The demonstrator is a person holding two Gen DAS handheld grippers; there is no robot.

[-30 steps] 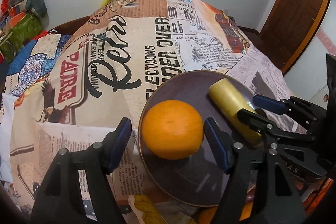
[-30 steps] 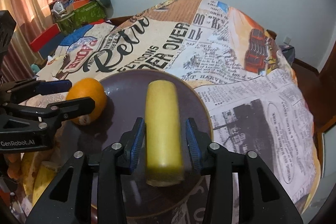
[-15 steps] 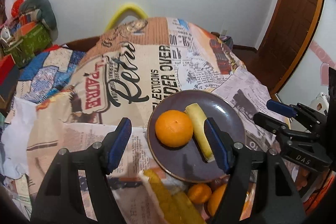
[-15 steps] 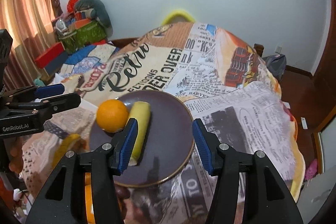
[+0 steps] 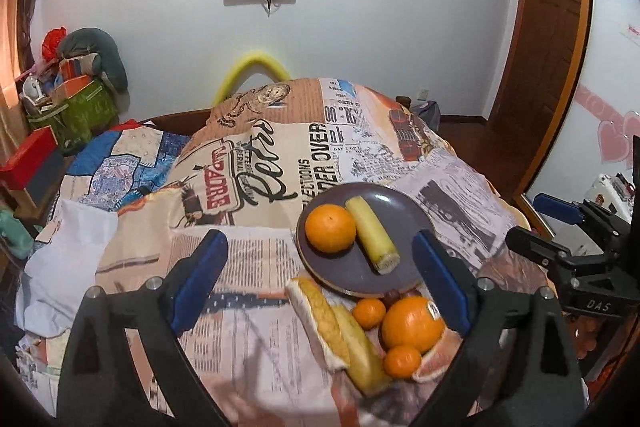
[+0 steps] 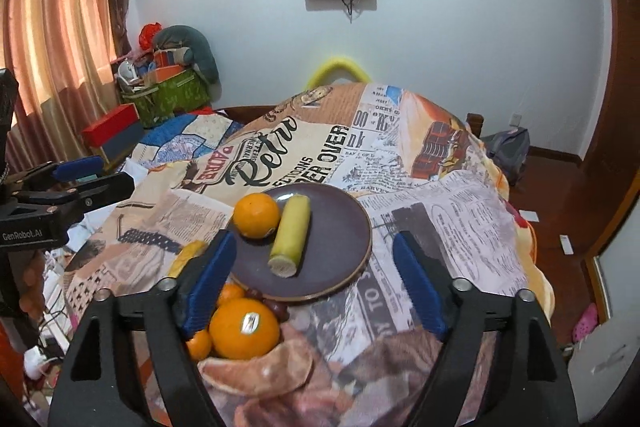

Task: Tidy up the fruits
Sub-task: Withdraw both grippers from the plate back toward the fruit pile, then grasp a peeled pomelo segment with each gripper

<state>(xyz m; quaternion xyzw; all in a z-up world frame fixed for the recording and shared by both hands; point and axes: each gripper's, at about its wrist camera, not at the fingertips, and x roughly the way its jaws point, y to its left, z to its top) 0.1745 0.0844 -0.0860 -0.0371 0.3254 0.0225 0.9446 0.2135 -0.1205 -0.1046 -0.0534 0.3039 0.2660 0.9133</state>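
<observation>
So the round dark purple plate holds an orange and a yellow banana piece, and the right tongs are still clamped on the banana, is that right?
Not quite. The round dark purple plate does hold the orange and the yellow banana piece, but the right tongs are not clamped on it: their jaws are opening and nothing is between them, as the right wrist view shows.

Glossy dark glazed plate (image 5: 416, 227), printed cloth bedspread (image 5: 280, 155), dimpled orange (image 5: 330, 228) peel

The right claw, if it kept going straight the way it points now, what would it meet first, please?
Most likely the dark plate, near the yellow corn piece; the right claw is opening with nothing between its jaws. Depth is uncertain.
</observation>
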